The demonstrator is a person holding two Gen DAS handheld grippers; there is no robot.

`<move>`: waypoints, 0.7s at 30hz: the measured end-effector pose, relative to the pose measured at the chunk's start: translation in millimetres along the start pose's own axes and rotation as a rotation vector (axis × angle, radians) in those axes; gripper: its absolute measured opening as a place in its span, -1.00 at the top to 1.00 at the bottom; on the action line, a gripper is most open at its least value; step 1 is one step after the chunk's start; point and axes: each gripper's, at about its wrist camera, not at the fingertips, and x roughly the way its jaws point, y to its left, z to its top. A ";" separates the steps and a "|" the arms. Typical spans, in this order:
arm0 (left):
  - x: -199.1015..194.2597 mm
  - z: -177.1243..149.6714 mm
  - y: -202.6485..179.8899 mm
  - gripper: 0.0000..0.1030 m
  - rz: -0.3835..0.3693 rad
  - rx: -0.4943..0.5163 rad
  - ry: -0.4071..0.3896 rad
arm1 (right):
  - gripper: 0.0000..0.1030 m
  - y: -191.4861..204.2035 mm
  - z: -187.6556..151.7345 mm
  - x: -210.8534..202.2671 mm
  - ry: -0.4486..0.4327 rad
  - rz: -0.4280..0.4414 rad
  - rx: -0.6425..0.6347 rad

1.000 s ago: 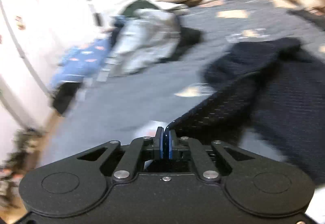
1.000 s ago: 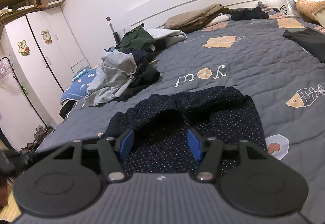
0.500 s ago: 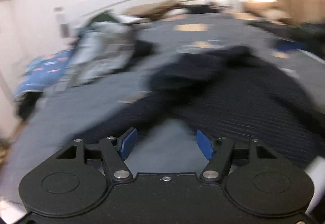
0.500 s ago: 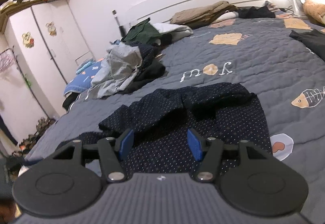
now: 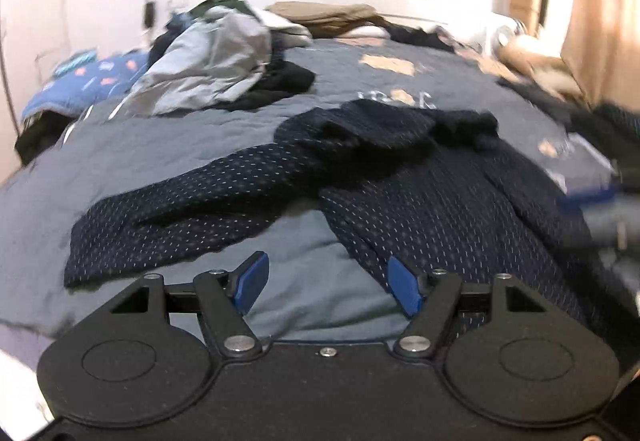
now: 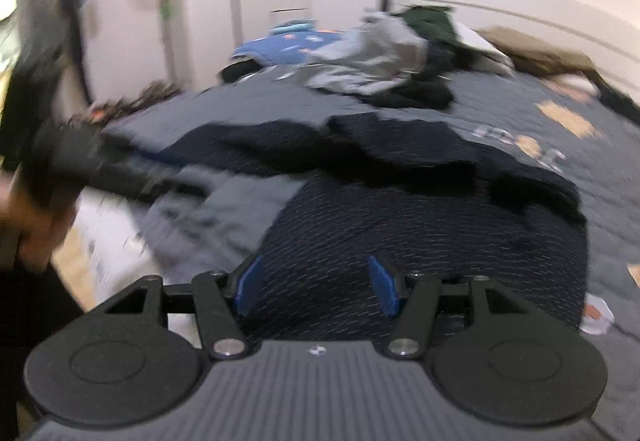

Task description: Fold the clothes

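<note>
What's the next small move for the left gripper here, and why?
Probably ease the left gripper forward and left to pinch the end of the navy dotted garment's loose sleeve. Its jaws are open and empty over bare grey bedspread, and the sleeve sprawls sideways, unfolded. The right gripper is also open, hovering over the garment's body.

The dark navy garment with fine pale dashes [image 5: 420,193] [image 6: 400,225] is soft matt cloth, lying on a grey quilted bedspread [image 5: 160,145] of stitched, slightly puckered fabric. The crumpled light-grey jacket [image 5: 216,69] has a faint sheen. Both grippers are matt black plastic with bright metal screws; the right gripper's [image 6: 315,287] housing is ribbed grey.
</note>
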 end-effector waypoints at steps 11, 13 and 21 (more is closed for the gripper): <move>2.7 -4.0 -8.4 -0.40 -0.035 0.038 0.025 | -0.06 70.3 -34.4 33.7 0.155 0.005 -0.328; 2.8 -4.4 -7.3 -0.43 -0.041 0.034 0.025 | 0.07 70.8 -38.4 36.3 0.169 0.015 -0.341; 6.1 -6.0 -9.7 -0.43 -0.068 0.035 0.055 | 0.97 41.7 -27.5 30.5 0.120 0.002 -0.191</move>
